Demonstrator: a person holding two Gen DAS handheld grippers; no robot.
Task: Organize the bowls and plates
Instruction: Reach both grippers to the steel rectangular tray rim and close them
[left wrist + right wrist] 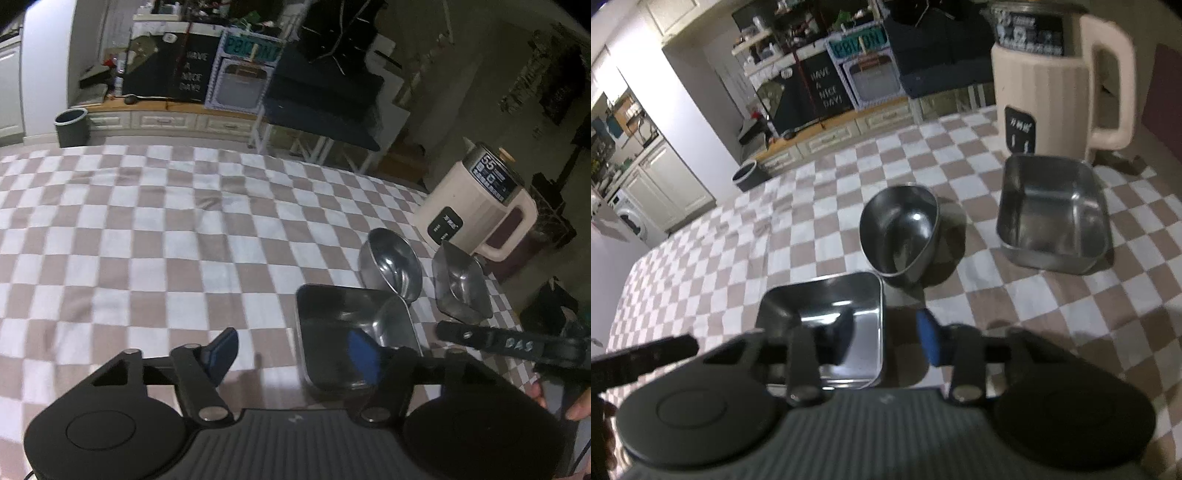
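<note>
- Our left gripper (295, 350) has its jaws apart, straddling the left wall of the near square tray (354, 332): one blue pad hangs over the checked cloth (147, 240), the other inside the tray. We see no pad pressing on the metal.
- Our right gripper (886, 338) also stands with jaws apart, astride the same tray's right wall, one finger (838, 336) inside the tray and the blue one outside; no firm pinch shows.
- We judge the tray to be thin steel: stiff, light and slippery, unlikely to break but liable to slide or clatter. Its upright walls are the best hold, one on each side, with the rim pinched squarely.
- Just beyond it sits one round bowl (899, 236), tilted towards us and close to the tray's far corner; whether they touch we cannot tell.
- Further right sits a second square tray (1052, 218), apart from the bowl, near a cream kettle (1052, 92).
- Count: two square trays, one round bowl, one kettle.
</note>
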